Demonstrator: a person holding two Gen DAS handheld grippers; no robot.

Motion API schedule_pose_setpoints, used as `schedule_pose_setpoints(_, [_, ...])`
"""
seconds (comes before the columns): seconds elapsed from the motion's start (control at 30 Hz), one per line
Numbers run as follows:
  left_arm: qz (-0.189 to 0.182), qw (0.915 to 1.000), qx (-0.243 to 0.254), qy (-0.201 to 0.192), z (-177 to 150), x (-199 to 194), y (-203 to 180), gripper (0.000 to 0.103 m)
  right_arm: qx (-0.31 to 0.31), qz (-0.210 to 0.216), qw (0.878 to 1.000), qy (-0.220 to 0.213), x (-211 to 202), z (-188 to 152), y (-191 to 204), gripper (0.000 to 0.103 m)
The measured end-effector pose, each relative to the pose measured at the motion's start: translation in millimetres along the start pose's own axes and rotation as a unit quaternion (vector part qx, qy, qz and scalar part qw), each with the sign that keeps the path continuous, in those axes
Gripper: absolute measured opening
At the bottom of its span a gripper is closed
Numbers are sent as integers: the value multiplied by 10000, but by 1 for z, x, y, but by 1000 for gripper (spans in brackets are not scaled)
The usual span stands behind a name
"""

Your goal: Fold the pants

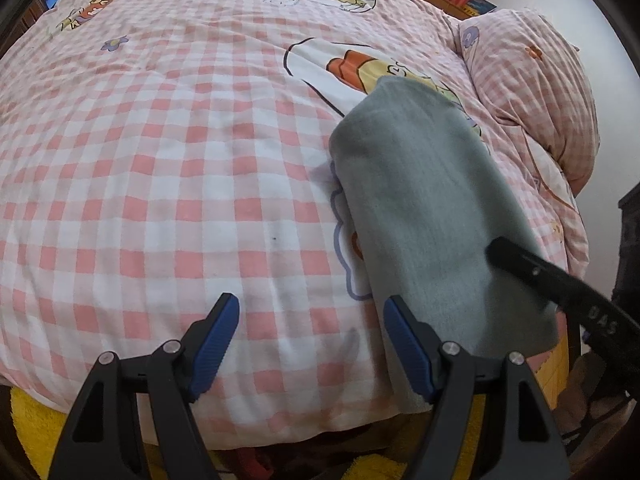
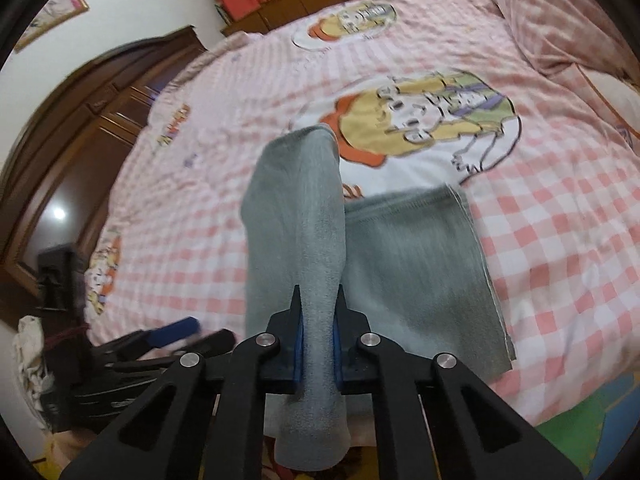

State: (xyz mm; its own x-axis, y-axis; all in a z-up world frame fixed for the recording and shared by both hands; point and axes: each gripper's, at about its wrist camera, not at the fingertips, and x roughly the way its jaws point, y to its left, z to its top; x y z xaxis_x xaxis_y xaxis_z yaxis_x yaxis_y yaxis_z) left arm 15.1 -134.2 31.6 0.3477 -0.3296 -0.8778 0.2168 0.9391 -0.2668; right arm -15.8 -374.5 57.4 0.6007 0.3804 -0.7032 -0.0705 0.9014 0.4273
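Grey pants (image 1: 424, 200) lie folded lengthwise on the pink checked bed cover (image 1: 160, 160), near its front edge. In the right wrist view a raised fold of the pants (image 2: 296, 220) runs up between the jaws of my right gripper (image 2: 319, 296), which is shut on it; a flat part with its hem spreads to the right. My left gripper (image 1: 312, 302) hangs open over the bare cover just left of the pants, nothing between its blue pads. One black finger (image 1: 520, 260) of the right gripper rests on the pants. The left gripper (image 2: 196, 334) shows at lower left.
A checked pillow (image 1: 532, 92) lies at the far right of the bed. A dark wooden wardrobe (image 2: 80, 120) stands beyond the bed's left side. A yellow rug (image 1: 28, 420) shows below the bed's front edge. The cover (image 2: 560, 220) extends wide on both sides.
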Motion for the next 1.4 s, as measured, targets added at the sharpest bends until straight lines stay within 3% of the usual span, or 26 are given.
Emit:
schedule_pose_setpoints(0.27, [-286,9994,72,-176,3,-11,-11,78,48,-77,9994,-340,-36,8,-19,11])
schedule_pose_setpoints(0.6, [-447,9945,826,-457,19,-15,-55,78,380,-366,9986,109,4,6,-77,11])
schedule_pose_setpoints(0.77, [-531,9903,1168,-536,22,-2,-79,77,757,-187,9969,138,16,3,-98,11])
schedule_pose_setpoints(0.87, [-496,9898,1257,-455,21,17,-86,66,946,-65,9954,112,10,0,-103,12])
schedule_pose_setpoints(1.0, [-572,9912,1178,-180,17,32,-83,57,701,-513,9960,-202,-16,1,-90,17])
schedule_pose_setpoints(1.07, [-633,9902,1207,-305,19,26,-83,52,551,-626,9956,-431,-31,2,-79,17])
schedule_pose_setpoints(1.13, [-637,9879,1305,-538,24,17,-86,50,401,-452,9968,-519,-38,5,-68,17])
schedule_pose_setpoints(1.2, [-641,9859,1377,-701,32,15,-89,45,304,-172,9986,-386,-33,6,-62,17])
schedule_pose_setpoints(1.23, [-622,9855,1394,-744,38,17,-91,38,270,-171,9990,-307,-27,6,-62,17])
schedule_pose_setpoints(1.27, [-632,9854,1392,-746,43,19,-92,31,242,-327,9989,-222,-19,5,-63,17])
schedule_pose_setpoints(1.33, [-679,9852,1362,-787,54,26,-92,30,264,-564,9980,-86,-5,3,-71,17])
schedule_pose_setpoints(1.4, [-663,9857,1326,-806,64,35,-93,30,421,-688,9967,66,9,-2,-86,10])
